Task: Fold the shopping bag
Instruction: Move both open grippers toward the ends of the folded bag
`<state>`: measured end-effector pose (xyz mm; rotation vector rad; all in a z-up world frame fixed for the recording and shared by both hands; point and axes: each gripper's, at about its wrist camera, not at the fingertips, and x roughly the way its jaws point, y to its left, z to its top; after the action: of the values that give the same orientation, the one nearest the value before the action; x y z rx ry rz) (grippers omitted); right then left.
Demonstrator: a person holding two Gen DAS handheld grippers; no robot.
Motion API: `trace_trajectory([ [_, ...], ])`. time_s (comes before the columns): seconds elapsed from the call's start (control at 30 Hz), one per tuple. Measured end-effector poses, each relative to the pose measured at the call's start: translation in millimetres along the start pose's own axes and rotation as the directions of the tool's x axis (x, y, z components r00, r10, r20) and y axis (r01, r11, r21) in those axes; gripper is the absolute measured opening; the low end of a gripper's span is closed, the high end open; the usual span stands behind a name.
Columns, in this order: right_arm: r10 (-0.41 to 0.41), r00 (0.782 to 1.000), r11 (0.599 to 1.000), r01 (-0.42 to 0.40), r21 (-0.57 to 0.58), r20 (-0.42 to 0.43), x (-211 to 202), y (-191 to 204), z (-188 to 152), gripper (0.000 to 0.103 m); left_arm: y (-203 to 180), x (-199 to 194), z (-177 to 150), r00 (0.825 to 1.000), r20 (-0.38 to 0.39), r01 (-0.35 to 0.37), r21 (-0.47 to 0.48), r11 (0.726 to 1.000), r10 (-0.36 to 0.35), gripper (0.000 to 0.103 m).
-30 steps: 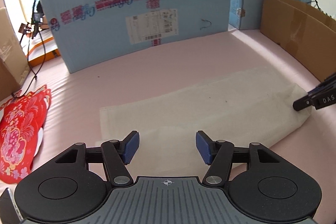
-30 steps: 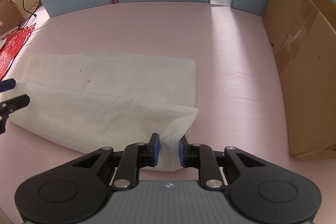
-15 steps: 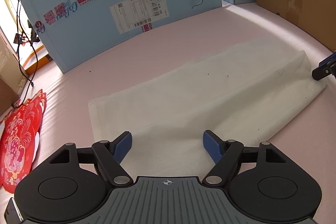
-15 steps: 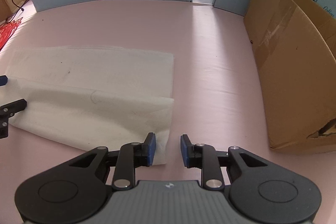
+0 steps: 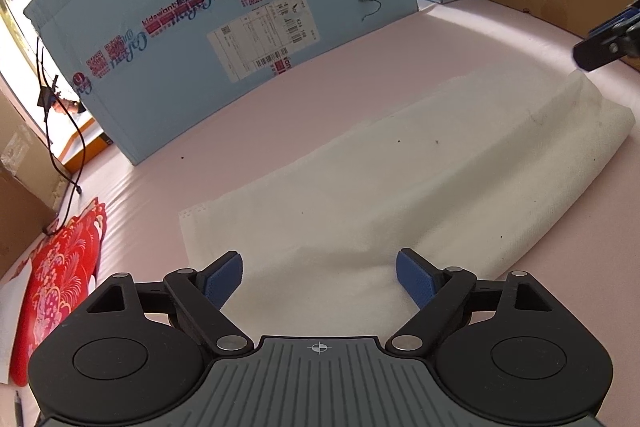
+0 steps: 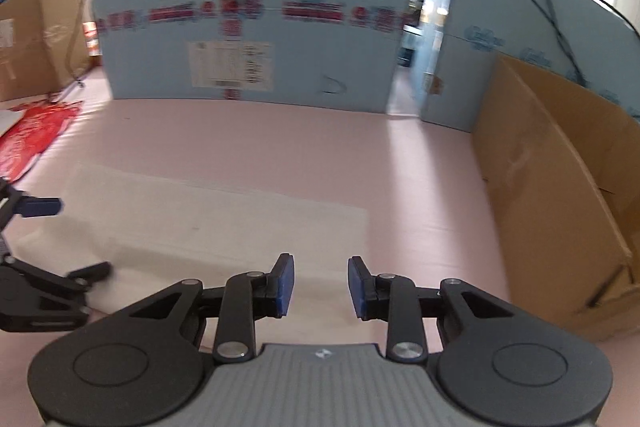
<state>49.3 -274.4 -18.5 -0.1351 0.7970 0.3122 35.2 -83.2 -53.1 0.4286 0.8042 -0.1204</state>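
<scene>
A white non-woven shopping bag (image 5: pixel 400 187) lies folded lengthwise into a long strip on the pink surface (image 5: pixel 320 107). My left gripper (image 5: pixel 320 281) hovers open over the strip's near left end, nothing between its blue pads. In the right wrist view, which is blurred, the bag (image 6: pixel 200 219) lies ahead and to the left. My right gripper (image 6: pixel 320 285) is open and holds nothing, lifted above the bag's right end. The right gripper's fingers (image 5: pixel 600 45) show at the far right of the left wrist view, clear of the bag.
A blue printed cardboard wall (image 5: pixel 248 27) closes the back. Brown cardboard (image 6: pixel 560 187) lines the right side. A red patterned bag (image 5: pixel 60 287) lies at the left edge with cables (image 5: pixel 60 131) behind it. The left gripper's arm (image 6: pixel 36 287) shows at the left.
My right gripper let go of the bag's right corner, opened and rose away. My left gripper opened wider and shifted over the strip's left end. The bag settled flat.
</scene>
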Motion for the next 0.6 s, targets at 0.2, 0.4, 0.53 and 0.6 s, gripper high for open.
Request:
trace_trajectory([
  [0.2, 0.058, 0.996, 0.996, -0.063, -0.062, -0.072, 34, 35, -14, 0.025, 0, -1, -1, 1.0, 0.009, 0.001, -0.002, 1.0, -0.001, 0.086],
  [0.4, -0.098, 0.993, 0.992, 0.093, -0.083, -0.065, 28, -7, -38, 0.04, 7, 0, -2, 0.999, 0.009, 0.036, -0.038, 0.999, -0.036, 0.086],
  [0.53, -0.172, 0.983, 0.98, 0.165, -0.107, -0.06, 14, -28, -50, 0.037, 13, 2, -3, 0.998, 0.01, 0.061, -0.064, 0.996, -0.061, 0.087],
  [0.6, -0.181, 0.983, 0.974, 0.178, -0.141, -0.01, 1, -29, -53, 0.044, 19, 3, -2, 0.996, 0.0, 0.084, -0.099, 0.992, -0.084, 0.087],
])
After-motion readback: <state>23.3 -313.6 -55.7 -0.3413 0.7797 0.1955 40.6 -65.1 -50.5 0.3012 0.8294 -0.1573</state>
